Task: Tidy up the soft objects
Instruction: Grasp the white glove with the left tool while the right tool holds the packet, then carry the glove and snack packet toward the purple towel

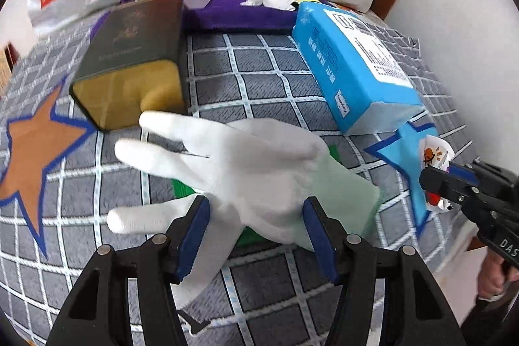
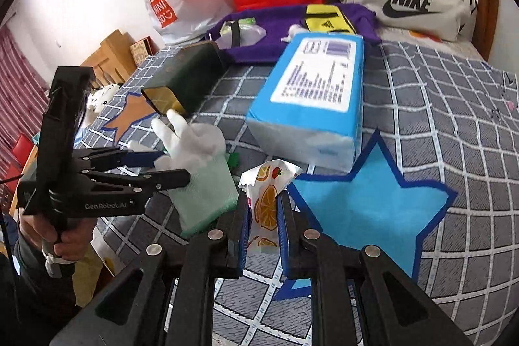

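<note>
The left gripper (image 1: 256, 235) fingers are spread around the white glove (image 1: 246, 164) on the bed (image 1: 266, 77), not pinching; closing now may catch only a fold. The right gripper (image 2: 262, 226) clamps the snack packet (image 2: 267, 200), which could slip out

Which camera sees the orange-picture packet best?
The right wrist view: the snack packet sits close, printed side showing, pinched by the right gripper. The left wrist view shows only a small part at the edge, behind that gripper.
</note>
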{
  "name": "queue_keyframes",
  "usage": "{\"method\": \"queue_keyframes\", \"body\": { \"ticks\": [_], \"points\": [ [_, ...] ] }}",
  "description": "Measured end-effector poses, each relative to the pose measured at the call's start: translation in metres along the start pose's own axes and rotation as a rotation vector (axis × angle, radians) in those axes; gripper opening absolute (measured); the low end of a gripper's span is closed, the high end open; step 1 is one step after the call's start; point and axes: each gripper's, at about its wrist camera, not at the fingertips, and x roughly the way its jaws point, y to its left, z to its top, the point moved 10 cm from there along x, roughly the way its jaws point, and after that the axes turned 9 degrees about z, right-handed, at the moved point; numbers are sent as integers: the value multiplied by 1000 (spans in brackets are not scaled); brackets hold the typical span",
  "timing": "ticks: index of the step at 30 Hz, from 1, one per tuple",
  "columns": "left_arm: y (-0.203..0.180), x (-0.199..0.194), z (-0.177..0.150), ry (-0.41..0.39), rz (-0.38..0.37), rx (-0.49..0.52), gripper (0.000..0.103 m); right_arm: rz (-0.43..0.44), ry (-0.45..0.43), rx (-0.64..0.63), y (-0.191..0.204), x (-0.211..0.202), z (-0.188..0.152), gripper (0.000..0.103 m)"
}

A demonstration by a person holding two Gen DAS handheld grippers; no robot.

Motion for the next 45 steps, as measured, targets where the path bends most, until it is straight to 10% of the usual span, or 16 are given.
{"method": "queue_keyframes", "body": {
  "ticks": [5, 24, 45],
  "points": [
    [4, -4, 5, -25, -17, -6, 13, 1, 11, 24, -5, 6, -8, 16],
    [65, -81, 19, -184, -37, -207, 13, -13, -71, 14, 7, -32, -4, 16],
    [59, -130, 36, -266, -36, -197, 13, -49, -171, -38, 27, -74, 33, 16]
  ]
}}
